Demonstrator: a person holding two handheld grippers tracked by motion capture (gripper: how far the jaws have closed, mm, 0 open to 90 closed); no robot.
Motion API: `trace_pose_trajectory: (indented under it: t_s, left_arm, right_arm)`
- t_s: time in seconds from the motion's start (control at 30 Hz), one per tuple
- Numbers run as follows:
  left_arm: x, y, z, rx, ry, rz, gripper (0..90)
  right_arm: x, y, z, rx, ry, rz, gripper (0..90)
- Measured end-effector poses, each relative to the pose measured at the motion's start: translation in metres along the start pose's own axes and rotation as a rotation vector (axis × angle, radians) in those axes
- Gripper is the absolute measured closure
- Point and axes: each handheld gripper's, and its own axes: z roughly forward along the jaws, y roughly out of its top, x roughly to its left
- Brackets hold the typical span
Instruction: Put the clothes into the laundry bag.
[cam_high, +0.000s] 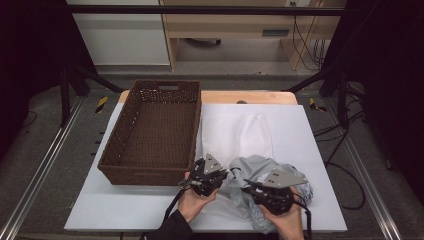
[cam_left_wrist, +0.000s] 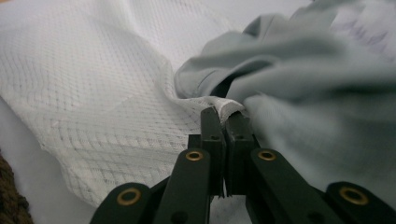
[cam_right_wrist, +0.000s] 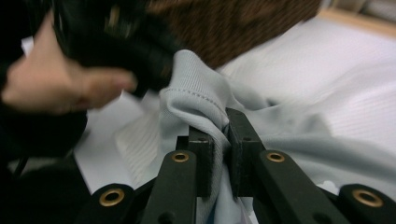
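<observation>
We've got the left gripper (cam_left_wrist: 223, 116) w/ jaws clenched on the edge of the white mesh laundry bag (cam_left_wrist: 93, 107), and the right gripper (cam_right_wrist: 219, 126) w/ jaws pinching a hemmed fold of the crumpled grey fabric garment (cam_right_wrist: 196, 93). Both lie on the white tabletop (cam_high: 125, 205), just right of the brown woven wicker basket (cam_high: 125, 170). Risk, we think: thin mesh slips out if we tug apart, or the garment snags on the bag mouth.

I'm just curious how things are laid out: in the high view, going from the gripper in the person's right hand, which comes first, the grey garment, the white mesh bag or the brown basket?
From the right gripper:
1. Grey garment, pinched in its jaws.
2. White mesh bag, flat just beyond.
3. Brown basket, far left.
</observation>
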Motion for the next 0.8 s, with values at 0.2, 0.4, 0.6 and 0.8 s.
trace_pose_trajectory:
  t_s: [0.2, 0.4, 0.6, 0.8]
  left_arm:
    - [-0.012, 0.007, -0.01, -0.048, -0.023, 0.047, 88.6]
    - [-0.015, 0.001, -0.005, -0.012, -0.012, 0.066, 88.5]
    - [-0.008, -0.003, -0.007, 0.0, -0.009, 0.051, 88.4]
    - [-0.009, -0.008, -0.006, 0.018, 0.006, 0.062, 88.3]
  right_arm:
    - [-0.002, -0.012, 0.049, 0.14, -0.1, -0.001, 81.1]
    - [-0.014, -0.02, 0.075, 0.146, -0.229, 0.013, 73.9]
    - [-0.017, -0.013, 0.048, 0.084, -0.065, 0.09, 55.3]
    - [-0.032, 0.002, 0.008, -0.012, -0.123, 0.105, 53.6]
